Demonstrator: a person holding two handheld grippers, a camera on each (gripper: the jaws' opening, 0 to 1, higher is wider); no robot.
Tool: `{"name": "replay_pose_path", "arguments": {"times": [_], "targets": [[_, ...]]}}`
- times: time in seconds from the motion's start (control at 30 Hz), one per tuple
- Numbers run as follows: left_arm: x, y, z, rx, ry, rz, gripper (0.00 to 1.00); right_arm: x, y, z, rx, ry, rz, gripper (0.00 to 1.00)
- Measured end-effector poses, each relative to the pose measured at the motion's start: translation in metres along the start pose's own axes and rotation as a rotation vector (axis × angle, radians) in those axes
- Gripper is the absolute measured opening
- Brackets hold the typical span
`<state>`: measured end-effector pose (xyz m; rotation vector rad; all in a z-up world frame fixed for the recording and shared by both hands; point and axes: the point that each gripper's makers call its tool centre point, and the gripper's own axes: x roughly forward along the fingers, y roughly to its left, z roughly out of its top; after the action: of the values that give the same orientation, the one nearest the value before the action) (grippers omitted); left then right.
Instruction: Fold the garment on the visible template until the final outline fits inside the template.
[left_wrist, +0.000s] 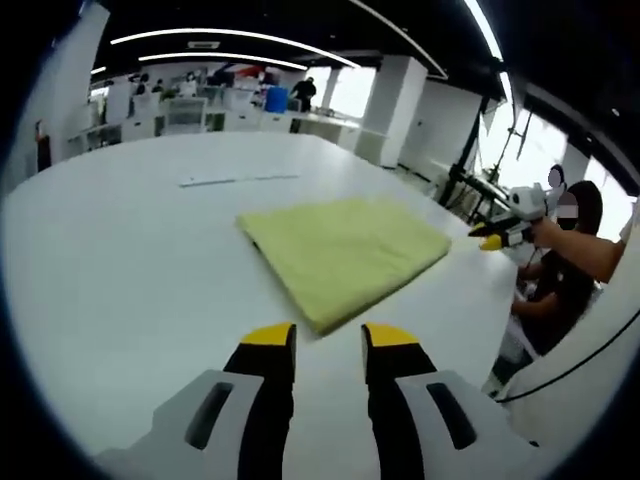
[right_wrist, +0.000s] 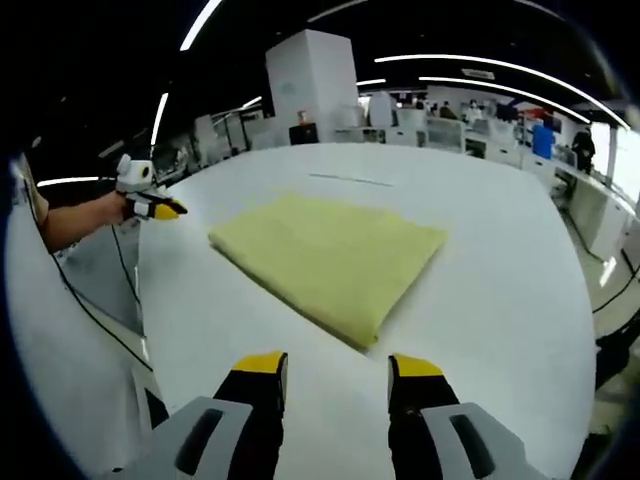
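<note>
A wide white table (left_wrist: 120, 260) is spreading across both views, with a faint line (left_wrist: 238, 180) marked on it beyond the cloth. The folded yellow-green garment (left_wrist: 345, 255) is lying flat near the table's middle, just ahead of both sets of jaws and touching neither. The left gripper (left_wrist: 328, 336) is hovering above the table with fingers released and nothing between them. The right gripper (right_wrist: 336, 366) is likewise hanging released, its yellow-tipped fingers (right_wrist: 262, 366) standing apart

Soft matt yellow cloth garment (left_wrist: 343, 253), smooth white table (left_wrist: 120, 250), glossy plastic fingers (left_wrist: 272, 345)
</note>
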<state>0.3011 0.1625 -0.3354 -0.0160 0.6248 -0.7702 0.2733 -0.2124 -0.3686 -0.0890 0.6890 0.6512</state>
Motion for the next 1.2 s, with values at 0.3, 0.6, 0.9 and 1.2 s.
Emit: {"name": "replay_pose_path", "arguments": {"times": [0.3,0.6,0.9,1.2], "targets": [[-0.011,-0.016,0.003,0.015,0.005,-0.015,0.37,-0.012,0.009,0.000,0.004,0.006,-0.002,0.55],[-0.015,-0.027,0.002,0.023,0.024,-0.028,0.42,-0.024,0.015,-0.004,0.012,0.007,-0.005,0.60],[-0.020,-0.033,0.009,0.027,0.015,-0.046,0.46,-0.033,0.021,-0.001,0.023,0.006,-0.006,0.64],[-0.026,-0.033,0.007,0.018,0.017,-0.042,0.48,-0.035,0.022,0.002,0.026,0.005,-0.010,0.67]]}}
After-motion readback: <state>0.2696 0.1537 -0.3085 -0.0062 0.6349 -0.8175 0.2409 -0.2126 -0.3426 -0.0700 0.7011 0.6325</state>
